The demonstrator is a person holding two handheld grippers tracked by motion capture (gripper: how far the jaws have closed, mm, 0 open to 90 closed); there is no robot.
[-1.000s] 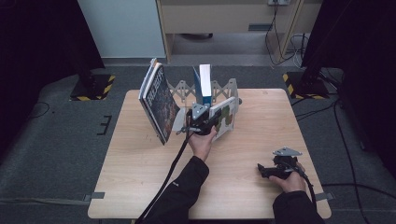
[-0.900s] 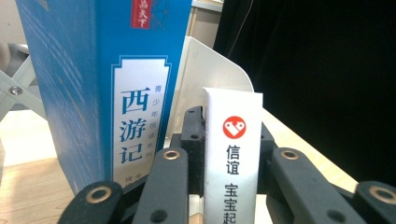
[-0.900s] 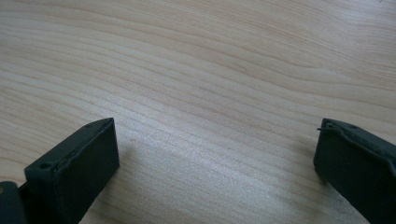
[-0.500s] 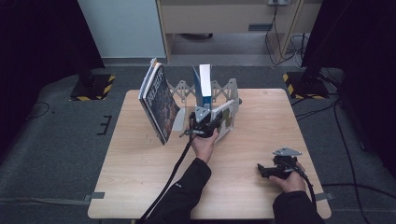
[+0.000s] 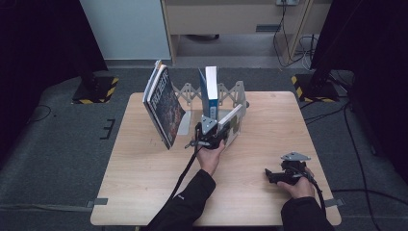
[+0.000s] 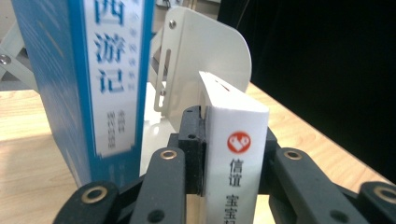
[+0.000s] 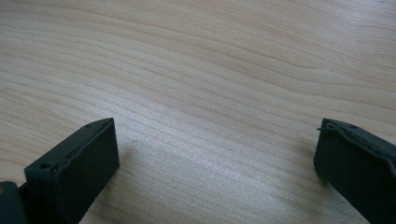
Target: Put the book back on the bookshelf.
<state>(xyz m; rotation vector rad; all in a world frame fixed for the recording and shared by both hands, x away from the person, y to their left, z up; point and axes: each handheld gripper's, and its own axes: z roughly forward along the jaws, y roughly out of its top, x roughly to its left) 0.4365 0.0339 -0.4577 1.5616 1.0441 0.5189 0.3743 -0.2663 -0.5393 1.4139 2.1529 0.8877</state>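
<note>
High view: I held the left gripper (image 5: 211, 136) at the middle of the desk (image 5: 144, 192), its fingers closed on the white book (image 5: 230, 122), which leaned tilted against the metal bookend (image 5: 242, 98) at the right end of the folding book rack (image 5: 190, 91). The left gripper view showed the white book's spine (image 6: 238, 154) clamped between the 2 black fingers (image 6: 194, 140), with the bookend just behind it. The blue book (image 5: 209, 89) stood upright in the rack, just left of the white book and apart from it. A dark-covered book (image 5: 163, 103) leaned at the rack's left end. I kept the right gripper (image 5: 281, 174) low over the desk's near right part, well apart from the books; the right gripper view showed its fingers (image 7: 74, 158) spread wide over bare wood, holding nothing.
</note>
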